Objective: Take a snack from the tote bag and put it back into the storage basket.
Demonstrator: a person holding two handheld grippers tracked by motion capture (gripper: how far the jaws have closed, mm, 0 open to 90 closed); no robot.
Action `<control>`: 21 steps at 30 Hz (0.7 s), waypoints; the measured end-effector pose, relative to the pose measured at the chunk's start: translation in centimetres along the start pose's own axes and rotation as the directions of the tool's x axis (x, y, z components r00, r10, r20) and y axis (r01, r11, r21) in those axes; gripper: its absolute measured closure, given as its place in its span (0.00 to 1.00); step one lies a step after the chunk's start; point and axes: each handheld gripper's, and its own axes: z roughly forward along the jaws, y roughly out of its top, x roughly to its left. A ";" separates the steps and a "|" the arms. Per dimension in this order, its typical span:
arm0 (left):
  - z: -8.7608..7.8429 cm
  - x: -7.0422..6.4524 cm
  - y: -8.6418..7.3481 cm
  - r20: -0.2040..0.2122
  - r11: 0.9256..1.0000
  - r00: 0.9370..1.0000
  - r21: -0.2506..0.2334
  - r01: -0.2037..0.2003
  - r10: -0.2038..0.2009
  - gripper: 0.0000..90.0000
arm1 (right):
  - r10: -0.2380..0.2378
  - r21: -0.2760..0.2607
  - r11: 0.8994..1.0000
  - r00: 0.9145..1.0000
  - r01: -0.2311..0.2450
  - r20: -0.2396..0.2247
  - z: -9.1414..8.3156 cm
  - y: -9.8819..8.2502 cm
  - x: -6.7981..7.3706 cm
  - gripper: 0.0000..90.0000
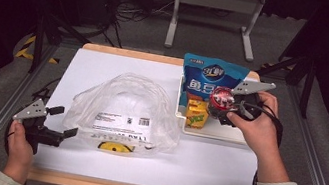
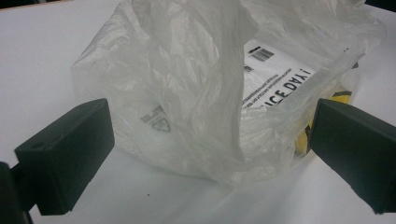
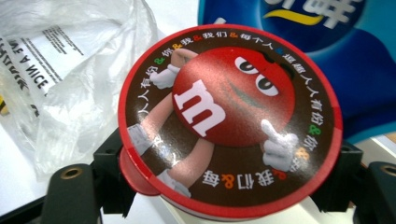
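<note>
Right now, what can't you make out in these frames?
- Candy tub: body hidden behind its own lid in the right gripper view; tiny in the high view.
- Right gripper pads: covered by the tub's rim.
- Plastic bag: contents blurred by crumpled film; yellow print cut off by the left gripper jaw.
- Yellow carton in the white tray: label too small, partly behind the blue pouch.

A red-rimmed round M&M's tub [image 3: 231,123] sits centre frame, clamped between the right gripper [image 3: 224,186] jaws. A clear plastic bag [image 3: 79,70] lies upper left, a blue snack pouch [image 3: 327,56] upper right.
</note>
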 end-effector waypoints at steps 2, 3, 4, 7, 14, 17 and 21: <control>0.0 0.0 0.0 0.000 1.000 1.000 -0.002 0.000 0.000 0.01 | 0.005 0.003 1.000 1.000 -0.005 0.006 -0.1 -0.3 -0.4 0.28; 0.0 0.0 0.0 0.000 1.000 1.000 -0.001 0.001 -0.001 0.01 | 0.006 0.003 1.000 1.000 -0.006 0.006 -0.1 -0.4 -0.6 0.28; 0.0 0.0 0.0 0.000 1.000 1.000 -0.002 0.001 -0.001 0.01 | 0.009 0.003 1.000 1.000 -0.009 0.007 -0.1 -0.6 -0.7 0.28; 0.0 0.0 0.0 0.000 1.000 1.000 -0.002 0.001 -0.001 0.01 | 0.010 0.001 1.000 1.000 -0.010 0.008 -0.1 -1.1 -1.1 0.28; 0.0 0.0 0.0 0.000 1.000 1.000 0.000 0.000 0.000 0.01 | 0.014 0.004 1.000 1.000 -0.014 0.011 0.2 -2.1 -1.9 0.28; 0.0 0.0 0.0 -0.001 1.000 1.000 0.002 0.000 0.000 0.01 | 0.018 0.001 1.000 1.000 -0.018 0.008 0.4 -2.6 -2.3 0.28; 0.0 0.0 0.0 -0.001 1.000 1.000 0.001 -0.001 0.001 0.01 | 0.020 0.002 1.000 1.000 -0.020 0.010 0.7 -3.1 -2.6 0.28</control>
